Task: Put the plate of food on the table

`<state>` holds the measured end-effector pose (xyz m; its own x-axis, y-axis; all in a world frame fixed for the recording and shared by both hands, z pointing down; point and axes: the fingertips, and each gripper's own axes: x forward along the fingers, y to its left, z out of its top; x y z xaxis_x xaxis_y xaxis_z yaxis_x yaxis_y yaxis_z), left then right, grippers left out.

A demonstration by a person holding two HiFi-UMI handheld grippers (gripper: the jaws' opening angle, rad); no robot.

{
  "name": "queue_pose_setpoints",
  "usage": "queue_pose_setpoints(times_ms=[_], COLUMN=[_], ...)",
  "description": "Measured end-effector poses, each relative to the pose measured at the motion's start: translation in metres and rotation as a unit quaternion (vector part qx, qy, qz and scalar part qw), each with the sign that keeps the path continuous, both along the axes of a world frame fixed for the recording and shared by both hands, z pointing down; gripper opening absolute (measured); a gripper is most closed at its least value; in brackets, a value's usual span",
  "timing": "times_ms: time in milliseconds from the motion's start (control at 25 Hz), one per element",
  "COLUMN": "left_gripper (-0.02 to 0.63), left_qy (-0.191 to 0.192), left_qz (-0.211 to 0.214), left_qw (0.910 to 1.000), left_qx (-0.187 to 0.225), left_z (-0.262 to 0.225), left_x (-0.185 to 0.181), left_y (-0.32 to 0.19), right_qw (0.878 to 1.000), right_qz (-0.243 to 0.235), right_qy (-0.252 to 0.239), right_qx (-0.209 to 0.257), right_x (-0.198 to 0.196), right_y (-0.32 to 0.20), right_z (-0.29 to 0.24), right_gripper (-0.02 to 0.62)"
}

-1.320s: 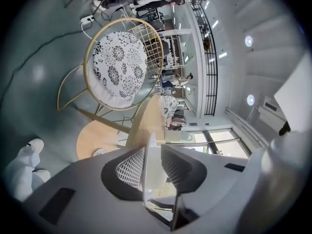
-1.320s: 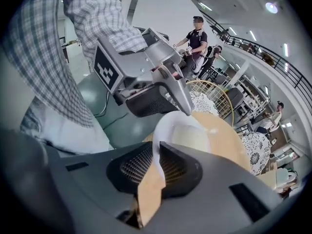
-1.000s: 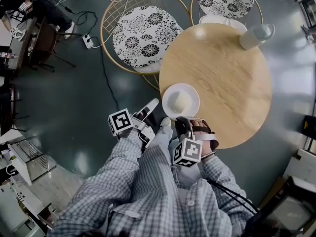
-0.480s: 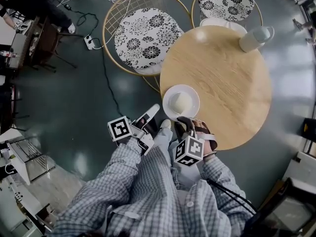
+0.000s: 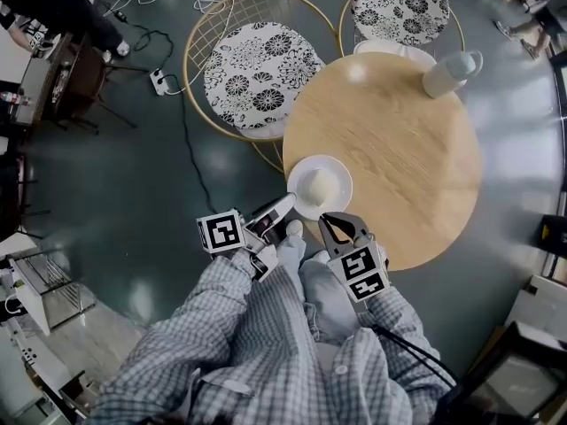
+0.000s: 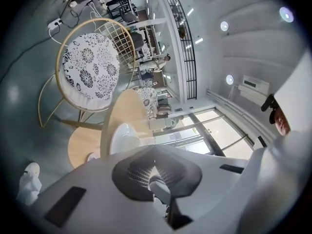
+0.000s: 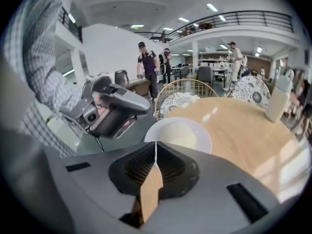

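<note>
A white plate [image 5: 320,187] with a pale round bun sits on the round wooden table [image 5: 399,149], close to its near left edge. My left gripper [image 5: 285,205] is shut and empty, its tips just left of the plate rim, off the table edge. My right gripper [image 5: 333,223] is also shut and empty, just short of the plate's near rim. In the right gripper view the plate [image 7: 180,133] lies straight ahead of the closed jaws [image 7: 156,143], with the left gripper [image 7: 114,108] beside it. In the left gripper view the plate [image 6: 122,138] shows edge-on past the shut gripper [image 6: 155,151].
A white jug [image 5: 452,71] stands at the table's far right. Two wire chairs with floral cushions [image 5: 261,65] [image 5: 403,3] stand beyond the table. A power strip with cables [image 5: 159,78] lies on the dark floor at left. People stand far off in the right gripper view.
The right gripper's marker cube has swung to the right and its jaws have backed slightly off the plate. The left gripper shifted a little. The plate stays on the table.
</note>
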<state>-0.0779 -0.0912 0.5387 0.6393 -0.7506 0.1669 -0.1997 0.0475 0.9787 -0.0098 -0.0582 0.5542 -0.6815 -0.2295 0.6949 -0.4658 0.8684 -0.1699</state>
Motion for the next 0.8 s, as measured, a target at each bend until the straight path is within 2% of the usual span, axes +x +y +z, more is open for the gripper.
queue_pose_setpoints(times_ms=[120,360,560,720,800], left_gripper=[0.008,0.008,0.008,0.008,0.008], left_qy=[-0.036,-0.089,-0.108,-0.104,-0.116], left_qz=[0.035,0.101,0.125,0.121,0.12], left_qw=[0.9986,0.9901,0.9842,0.9831,0.9802], left_qx=[0.017,0.039,0.063,0.09,0.107], left_z=[-0.005,-0.011,-0.028,-0.05,-0.063], left_x=[0.009,0.026,0.039,0.048,0.052], left_y=[0.002,0.012,0.017,0.012,0.009], right_qw=[0.998,0.992,0.985,0.975,0.969], right_qz=[0.05,0.107,0.151,0.194,0.212], right_qy=[-0.031,-0.053,-0.085,-0.112,-0.126], right_qx=[-0.025,-0.028,-0.016,0.009,0.019], right_x=[0.015,0.04,0.053,0.064,0.07], right_y=[-0.009,-0.017,-0.022,-0.03,-0.033], right_z=[-0.007,-0.017,-0.037,-0.06,-0.072], right_gripper=[0.017,0.016,0.015,0.015,0.015])
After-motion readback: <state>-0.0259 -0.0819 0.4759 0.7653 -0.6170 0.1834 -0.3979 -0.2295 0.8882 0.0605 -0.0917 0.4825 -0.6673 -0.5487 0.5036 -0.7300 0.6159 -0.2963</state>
